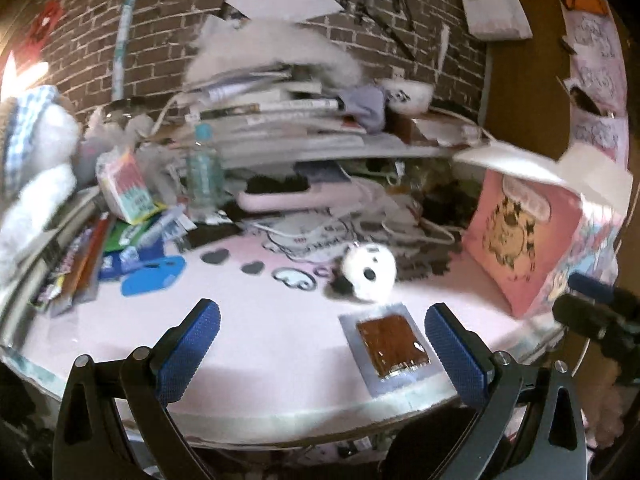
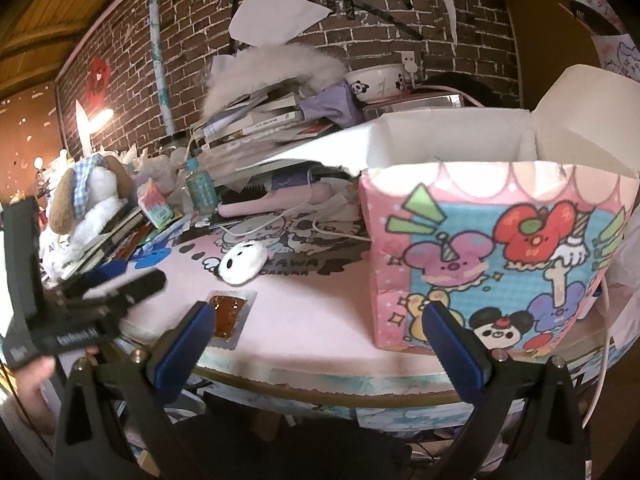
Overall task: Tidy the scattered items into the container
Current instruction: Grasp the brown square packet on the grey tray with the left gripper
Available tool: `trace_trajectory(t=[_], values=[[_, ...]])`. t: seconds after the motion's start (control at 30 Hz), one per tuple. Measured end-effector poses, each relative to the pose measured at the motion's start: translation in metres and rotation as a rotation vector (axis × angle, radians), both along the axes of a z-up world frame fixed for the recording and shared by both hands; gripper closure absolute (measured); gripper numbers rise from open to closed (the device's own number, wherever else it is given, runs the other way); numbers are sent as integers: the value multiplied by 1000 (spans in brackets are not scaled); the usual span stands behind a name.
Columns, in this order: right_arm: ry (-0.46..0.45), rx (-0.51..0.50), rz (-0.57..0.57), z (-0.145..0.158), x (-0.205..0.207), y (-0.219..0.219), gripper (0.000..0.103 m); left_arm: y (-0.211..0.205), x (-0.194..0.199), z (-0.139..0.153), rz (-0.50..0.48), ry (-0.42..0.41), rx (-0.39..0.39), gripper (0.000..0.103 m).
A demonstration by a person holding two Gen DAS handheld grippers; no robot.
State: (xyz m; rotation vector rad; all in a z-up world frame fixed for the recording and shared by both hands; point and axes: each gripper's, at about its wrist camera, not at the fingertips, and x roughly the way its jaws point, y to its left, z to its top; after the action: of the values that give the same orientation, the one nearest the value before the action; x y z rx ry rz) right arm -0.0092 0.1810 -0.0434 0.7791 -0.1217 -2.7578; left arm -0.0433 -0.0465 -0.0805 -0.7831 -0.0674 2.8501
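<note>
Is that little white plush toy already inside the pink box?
No, the white plush toy lies on the pink table mat, to the left of the open pink box.

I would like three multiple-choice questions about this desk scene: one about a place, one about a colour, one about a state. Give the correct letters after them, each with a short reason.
1. Where does the flat sachet with brown contents lie?
A. inside the pink box
B. on the pink mat near the front edge of the desk
C. on top of the book pile

2. What colour are the pads of the gripper fingers?
A. blue
B. red
C. yellow

3. In what state is the pink cartoon box?
A. taped shut
B. lying flat on its side
C. upright with the top flaps open

Answers:
1 B: the sachet rests on the pink mat, close to the left gripper.
2 A: the pads are blue on both tools.
3 C: the pink box stands upright and its white inside shows in front of the right gripper.
</note>
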Motion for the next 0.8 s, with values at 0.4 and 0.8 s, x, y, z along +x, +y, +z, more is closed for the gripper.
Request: trace_trajectory(t=[0.4,0.8], values=[[20,-6,-45,0,2,15,0,42,5,-17,-65,14,-23,1],[21,-31,-64,1,0,25,0,61,0,-35,-39,-23,-81,46]])
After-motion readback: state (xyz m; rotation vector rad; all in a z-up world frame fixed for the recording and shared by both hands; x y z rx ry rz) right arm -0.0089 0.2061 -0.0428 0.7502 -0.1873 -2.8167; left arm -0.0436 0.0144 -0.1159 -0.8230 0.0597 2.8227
